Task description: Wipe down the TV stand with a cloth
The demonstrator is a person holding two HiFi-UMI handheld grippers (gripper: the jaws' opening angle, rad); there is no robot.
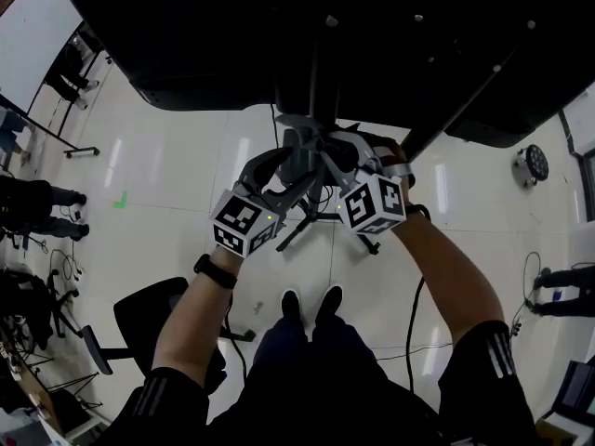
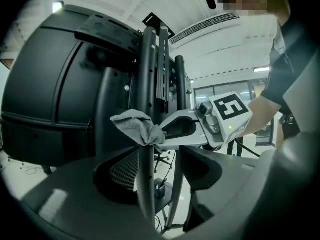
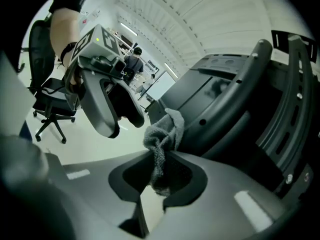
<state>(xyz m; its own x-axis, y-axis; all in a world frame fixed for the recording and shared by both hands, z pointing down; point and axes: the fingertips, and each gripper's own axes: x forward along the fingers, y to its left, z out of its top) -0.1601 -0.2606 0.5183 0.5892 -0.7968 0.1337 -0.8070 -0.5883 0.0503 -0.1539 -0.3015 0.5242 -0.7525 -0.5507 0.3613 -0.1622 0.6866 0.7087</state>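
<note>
The TV stand's black upright pole (image 1: 316,82) rises under the black TV (image 1: 279,26), and both grippers meet at it. In the left gripper view the pole (image 2: 146,74) passes between the jaws of my left gripper (image 2: 160,165). It lies close to the left jaw with a gap to the right one, so the gripper is open. My right gripper (image 3: 160,170) is shut on a crumpled grey cloth (image 3: 162,134), which hangs from its tips. The cloth (image 2: 137,125) touches the pole just above my left jaws. The right gripper's body (image 2: 200,129) reaches in from the right.
A curved black stand arm (image 3: 235,99) and a slotted bracket (image 3: 295,84) sit behind the cloth. The stand's base legs (image 1: 316,219) spread on the pale floor below. A black office chair (image 1: 149,319) is at lower left, people stand at the left edge (image 1: 37,207), and a round device (image 1: 532,163) lies at right.
</note>
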